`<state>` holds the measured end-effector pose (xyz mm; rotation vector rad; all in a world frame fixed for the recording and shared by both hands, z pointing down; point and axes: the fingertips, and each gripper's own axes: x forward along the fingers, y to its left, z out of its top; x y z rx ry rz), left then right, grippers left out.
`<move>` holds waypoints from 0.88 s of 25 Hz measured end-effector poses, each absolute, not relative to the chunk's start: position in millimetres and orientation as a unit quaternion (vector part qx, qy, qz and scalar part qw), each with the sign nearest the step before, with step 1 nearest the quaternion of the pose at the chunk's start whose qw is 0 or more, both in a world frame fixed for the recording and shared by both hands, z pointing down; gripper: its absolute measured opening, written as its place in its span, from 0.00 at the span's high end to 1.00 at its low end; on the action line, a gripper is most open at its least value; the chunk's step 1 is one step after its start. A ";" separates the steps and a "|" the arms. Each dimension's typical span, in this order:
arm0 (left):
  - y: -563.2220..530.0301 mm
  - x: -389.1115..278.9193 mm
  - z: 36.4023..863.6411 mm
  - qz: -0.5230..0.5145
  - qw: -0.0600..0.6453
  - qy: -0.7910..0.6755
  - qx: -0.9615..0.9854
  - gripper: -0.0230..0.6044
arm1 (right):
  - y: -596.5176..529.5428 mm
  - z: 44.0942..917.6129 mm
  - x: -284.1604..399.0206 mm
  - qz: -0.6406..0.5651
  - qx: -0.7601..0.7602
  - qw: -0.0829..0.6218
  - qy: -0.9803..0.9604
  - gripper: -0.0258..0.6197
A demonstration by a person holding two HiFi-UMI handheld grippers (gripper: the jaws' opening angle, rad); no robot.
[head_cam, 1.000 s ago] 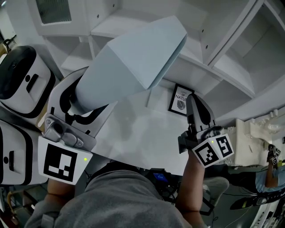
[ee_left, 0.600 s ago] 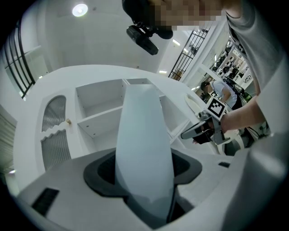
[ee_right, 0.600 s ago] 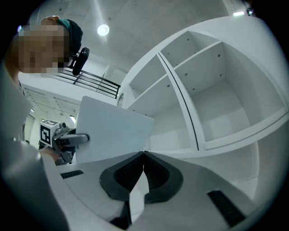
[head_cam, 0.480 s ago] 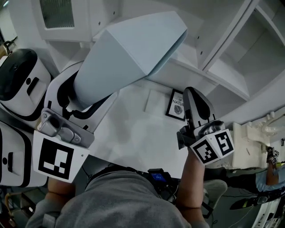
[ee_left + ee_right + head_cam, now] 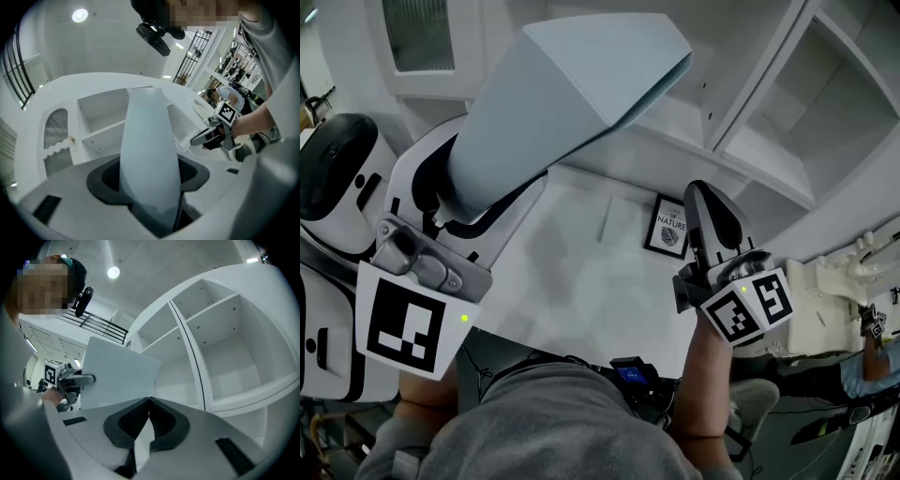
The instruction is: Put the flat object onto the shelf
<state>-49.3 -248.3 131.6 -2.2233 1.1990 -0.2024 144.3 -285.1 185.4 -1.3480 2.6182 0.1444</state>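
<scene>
**A:** Flat object (image 5: pixel 572 103): a pale blue panel in the upper middle of the head view. It is held clear of the white worktop (image 5: pixel 572 300) and slants toward the upper right.

**B:** Held by what?

**A:** The left claw (image 5: pixel 150 187) is pinching its near end. In the left gripper view the panel rises straight out from between the dark pads (image 5: pixel 104 177).

**B:** Is it on the shelf?

**A:** No. Its far edge lies in front of the white shelf (image 5: pixel 769 150) at the top of the frame. I cannot tell whether it touches a board.

**B:** And the other claw?

**A:** The right claw (image 5: pixel 706 195) is lower right of centre, low over the worktop. Its jaws are pressed together with nothing between them.

**B:** Surroundings and obstructions?

**A:** A framed print (image 5: pixel 667 227) is on the worktop just left of the right claw's tip, below the panel's far end. A rounded white-and-black housing (image 5: pixel 337 178) crowds the left edge beside the left claw. In the right gripper view the shelf compartments are open, with an upright divider (image 5: pixel 187 343) between them.
</scene>
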 end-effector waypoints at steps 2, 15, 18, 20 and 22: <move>-249.0 -48.8 126.6 -0.077 0.298 0.453 -0.837 0.53 | -284.4 184.0 144.1 0.049 -0.455 0.097 0.884 0.92; -244.1 -36.4 103.3 -0.081 0.312 0.435 -0.841 0.53 | -281.9 180.7 147.1 0.052 -0.458 0.096 0.882 0.92; -240.4 -33.8 97.0 -0.079 0.319 0.430 -0.841 0.53 | -281.2 181.3 147.1 0.051 -0.457 0.097 0.883 0.92; -238.3 -32.3 92.8 -0.079 0.325 0.427 -0.840 0.53 | -281.5 182.2 146.3 0.050 -0.456 0.097 0.883 0.92; -238.1 -30.8 89.3 -0.080 0.329 0.423 -0.840 0.53 | -282.2 182.8 145.2 0.050 -0.454 0.097 0.884 0.92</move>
